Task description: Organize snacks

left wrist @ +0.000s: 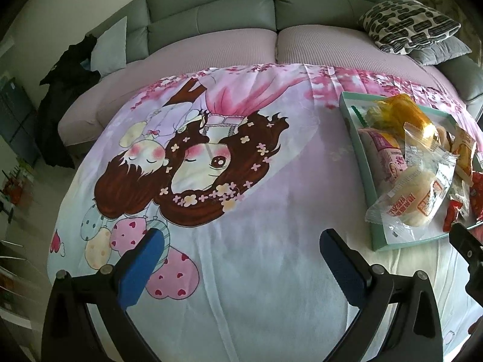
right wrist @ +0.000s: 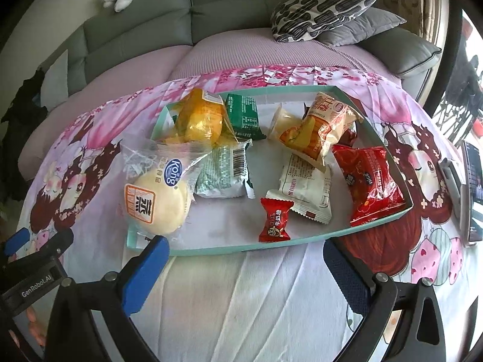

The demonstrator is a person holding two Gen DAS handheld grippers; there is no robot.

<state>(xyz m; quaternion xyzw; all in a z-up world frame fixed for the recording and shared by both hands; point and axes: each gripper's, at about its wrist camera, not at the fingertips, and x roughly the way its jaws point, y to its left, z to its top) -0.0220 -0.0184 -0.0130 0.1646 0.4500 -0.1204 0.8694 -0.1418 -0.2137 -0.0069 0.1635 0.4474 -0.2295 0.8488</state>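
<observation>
covering the table is a pink cartoon cloth (left wrist: 241, 211), w/ grey sofa (left wrist: 211, 15) behind. shallow teal tray (right wrist: 377, 224) holds mixed wrapped snacks (right wrist: 308, 187); a bun pack (right wrist: 157, 199) overhangs its left edge. left gripper (left wrist: 241, 259) & right gripper (right wrist: 246, 274) both spread wide, empty.

Soft daylight from the right; sharp centre, heavy fisheye bending, dark corners

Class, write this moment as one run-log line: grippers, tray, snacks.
left gripper: open, empty, over cloth | right gripper: open, empty, at tray near edge | snacks: in tray; bun packet overhangs left rim
</observation>
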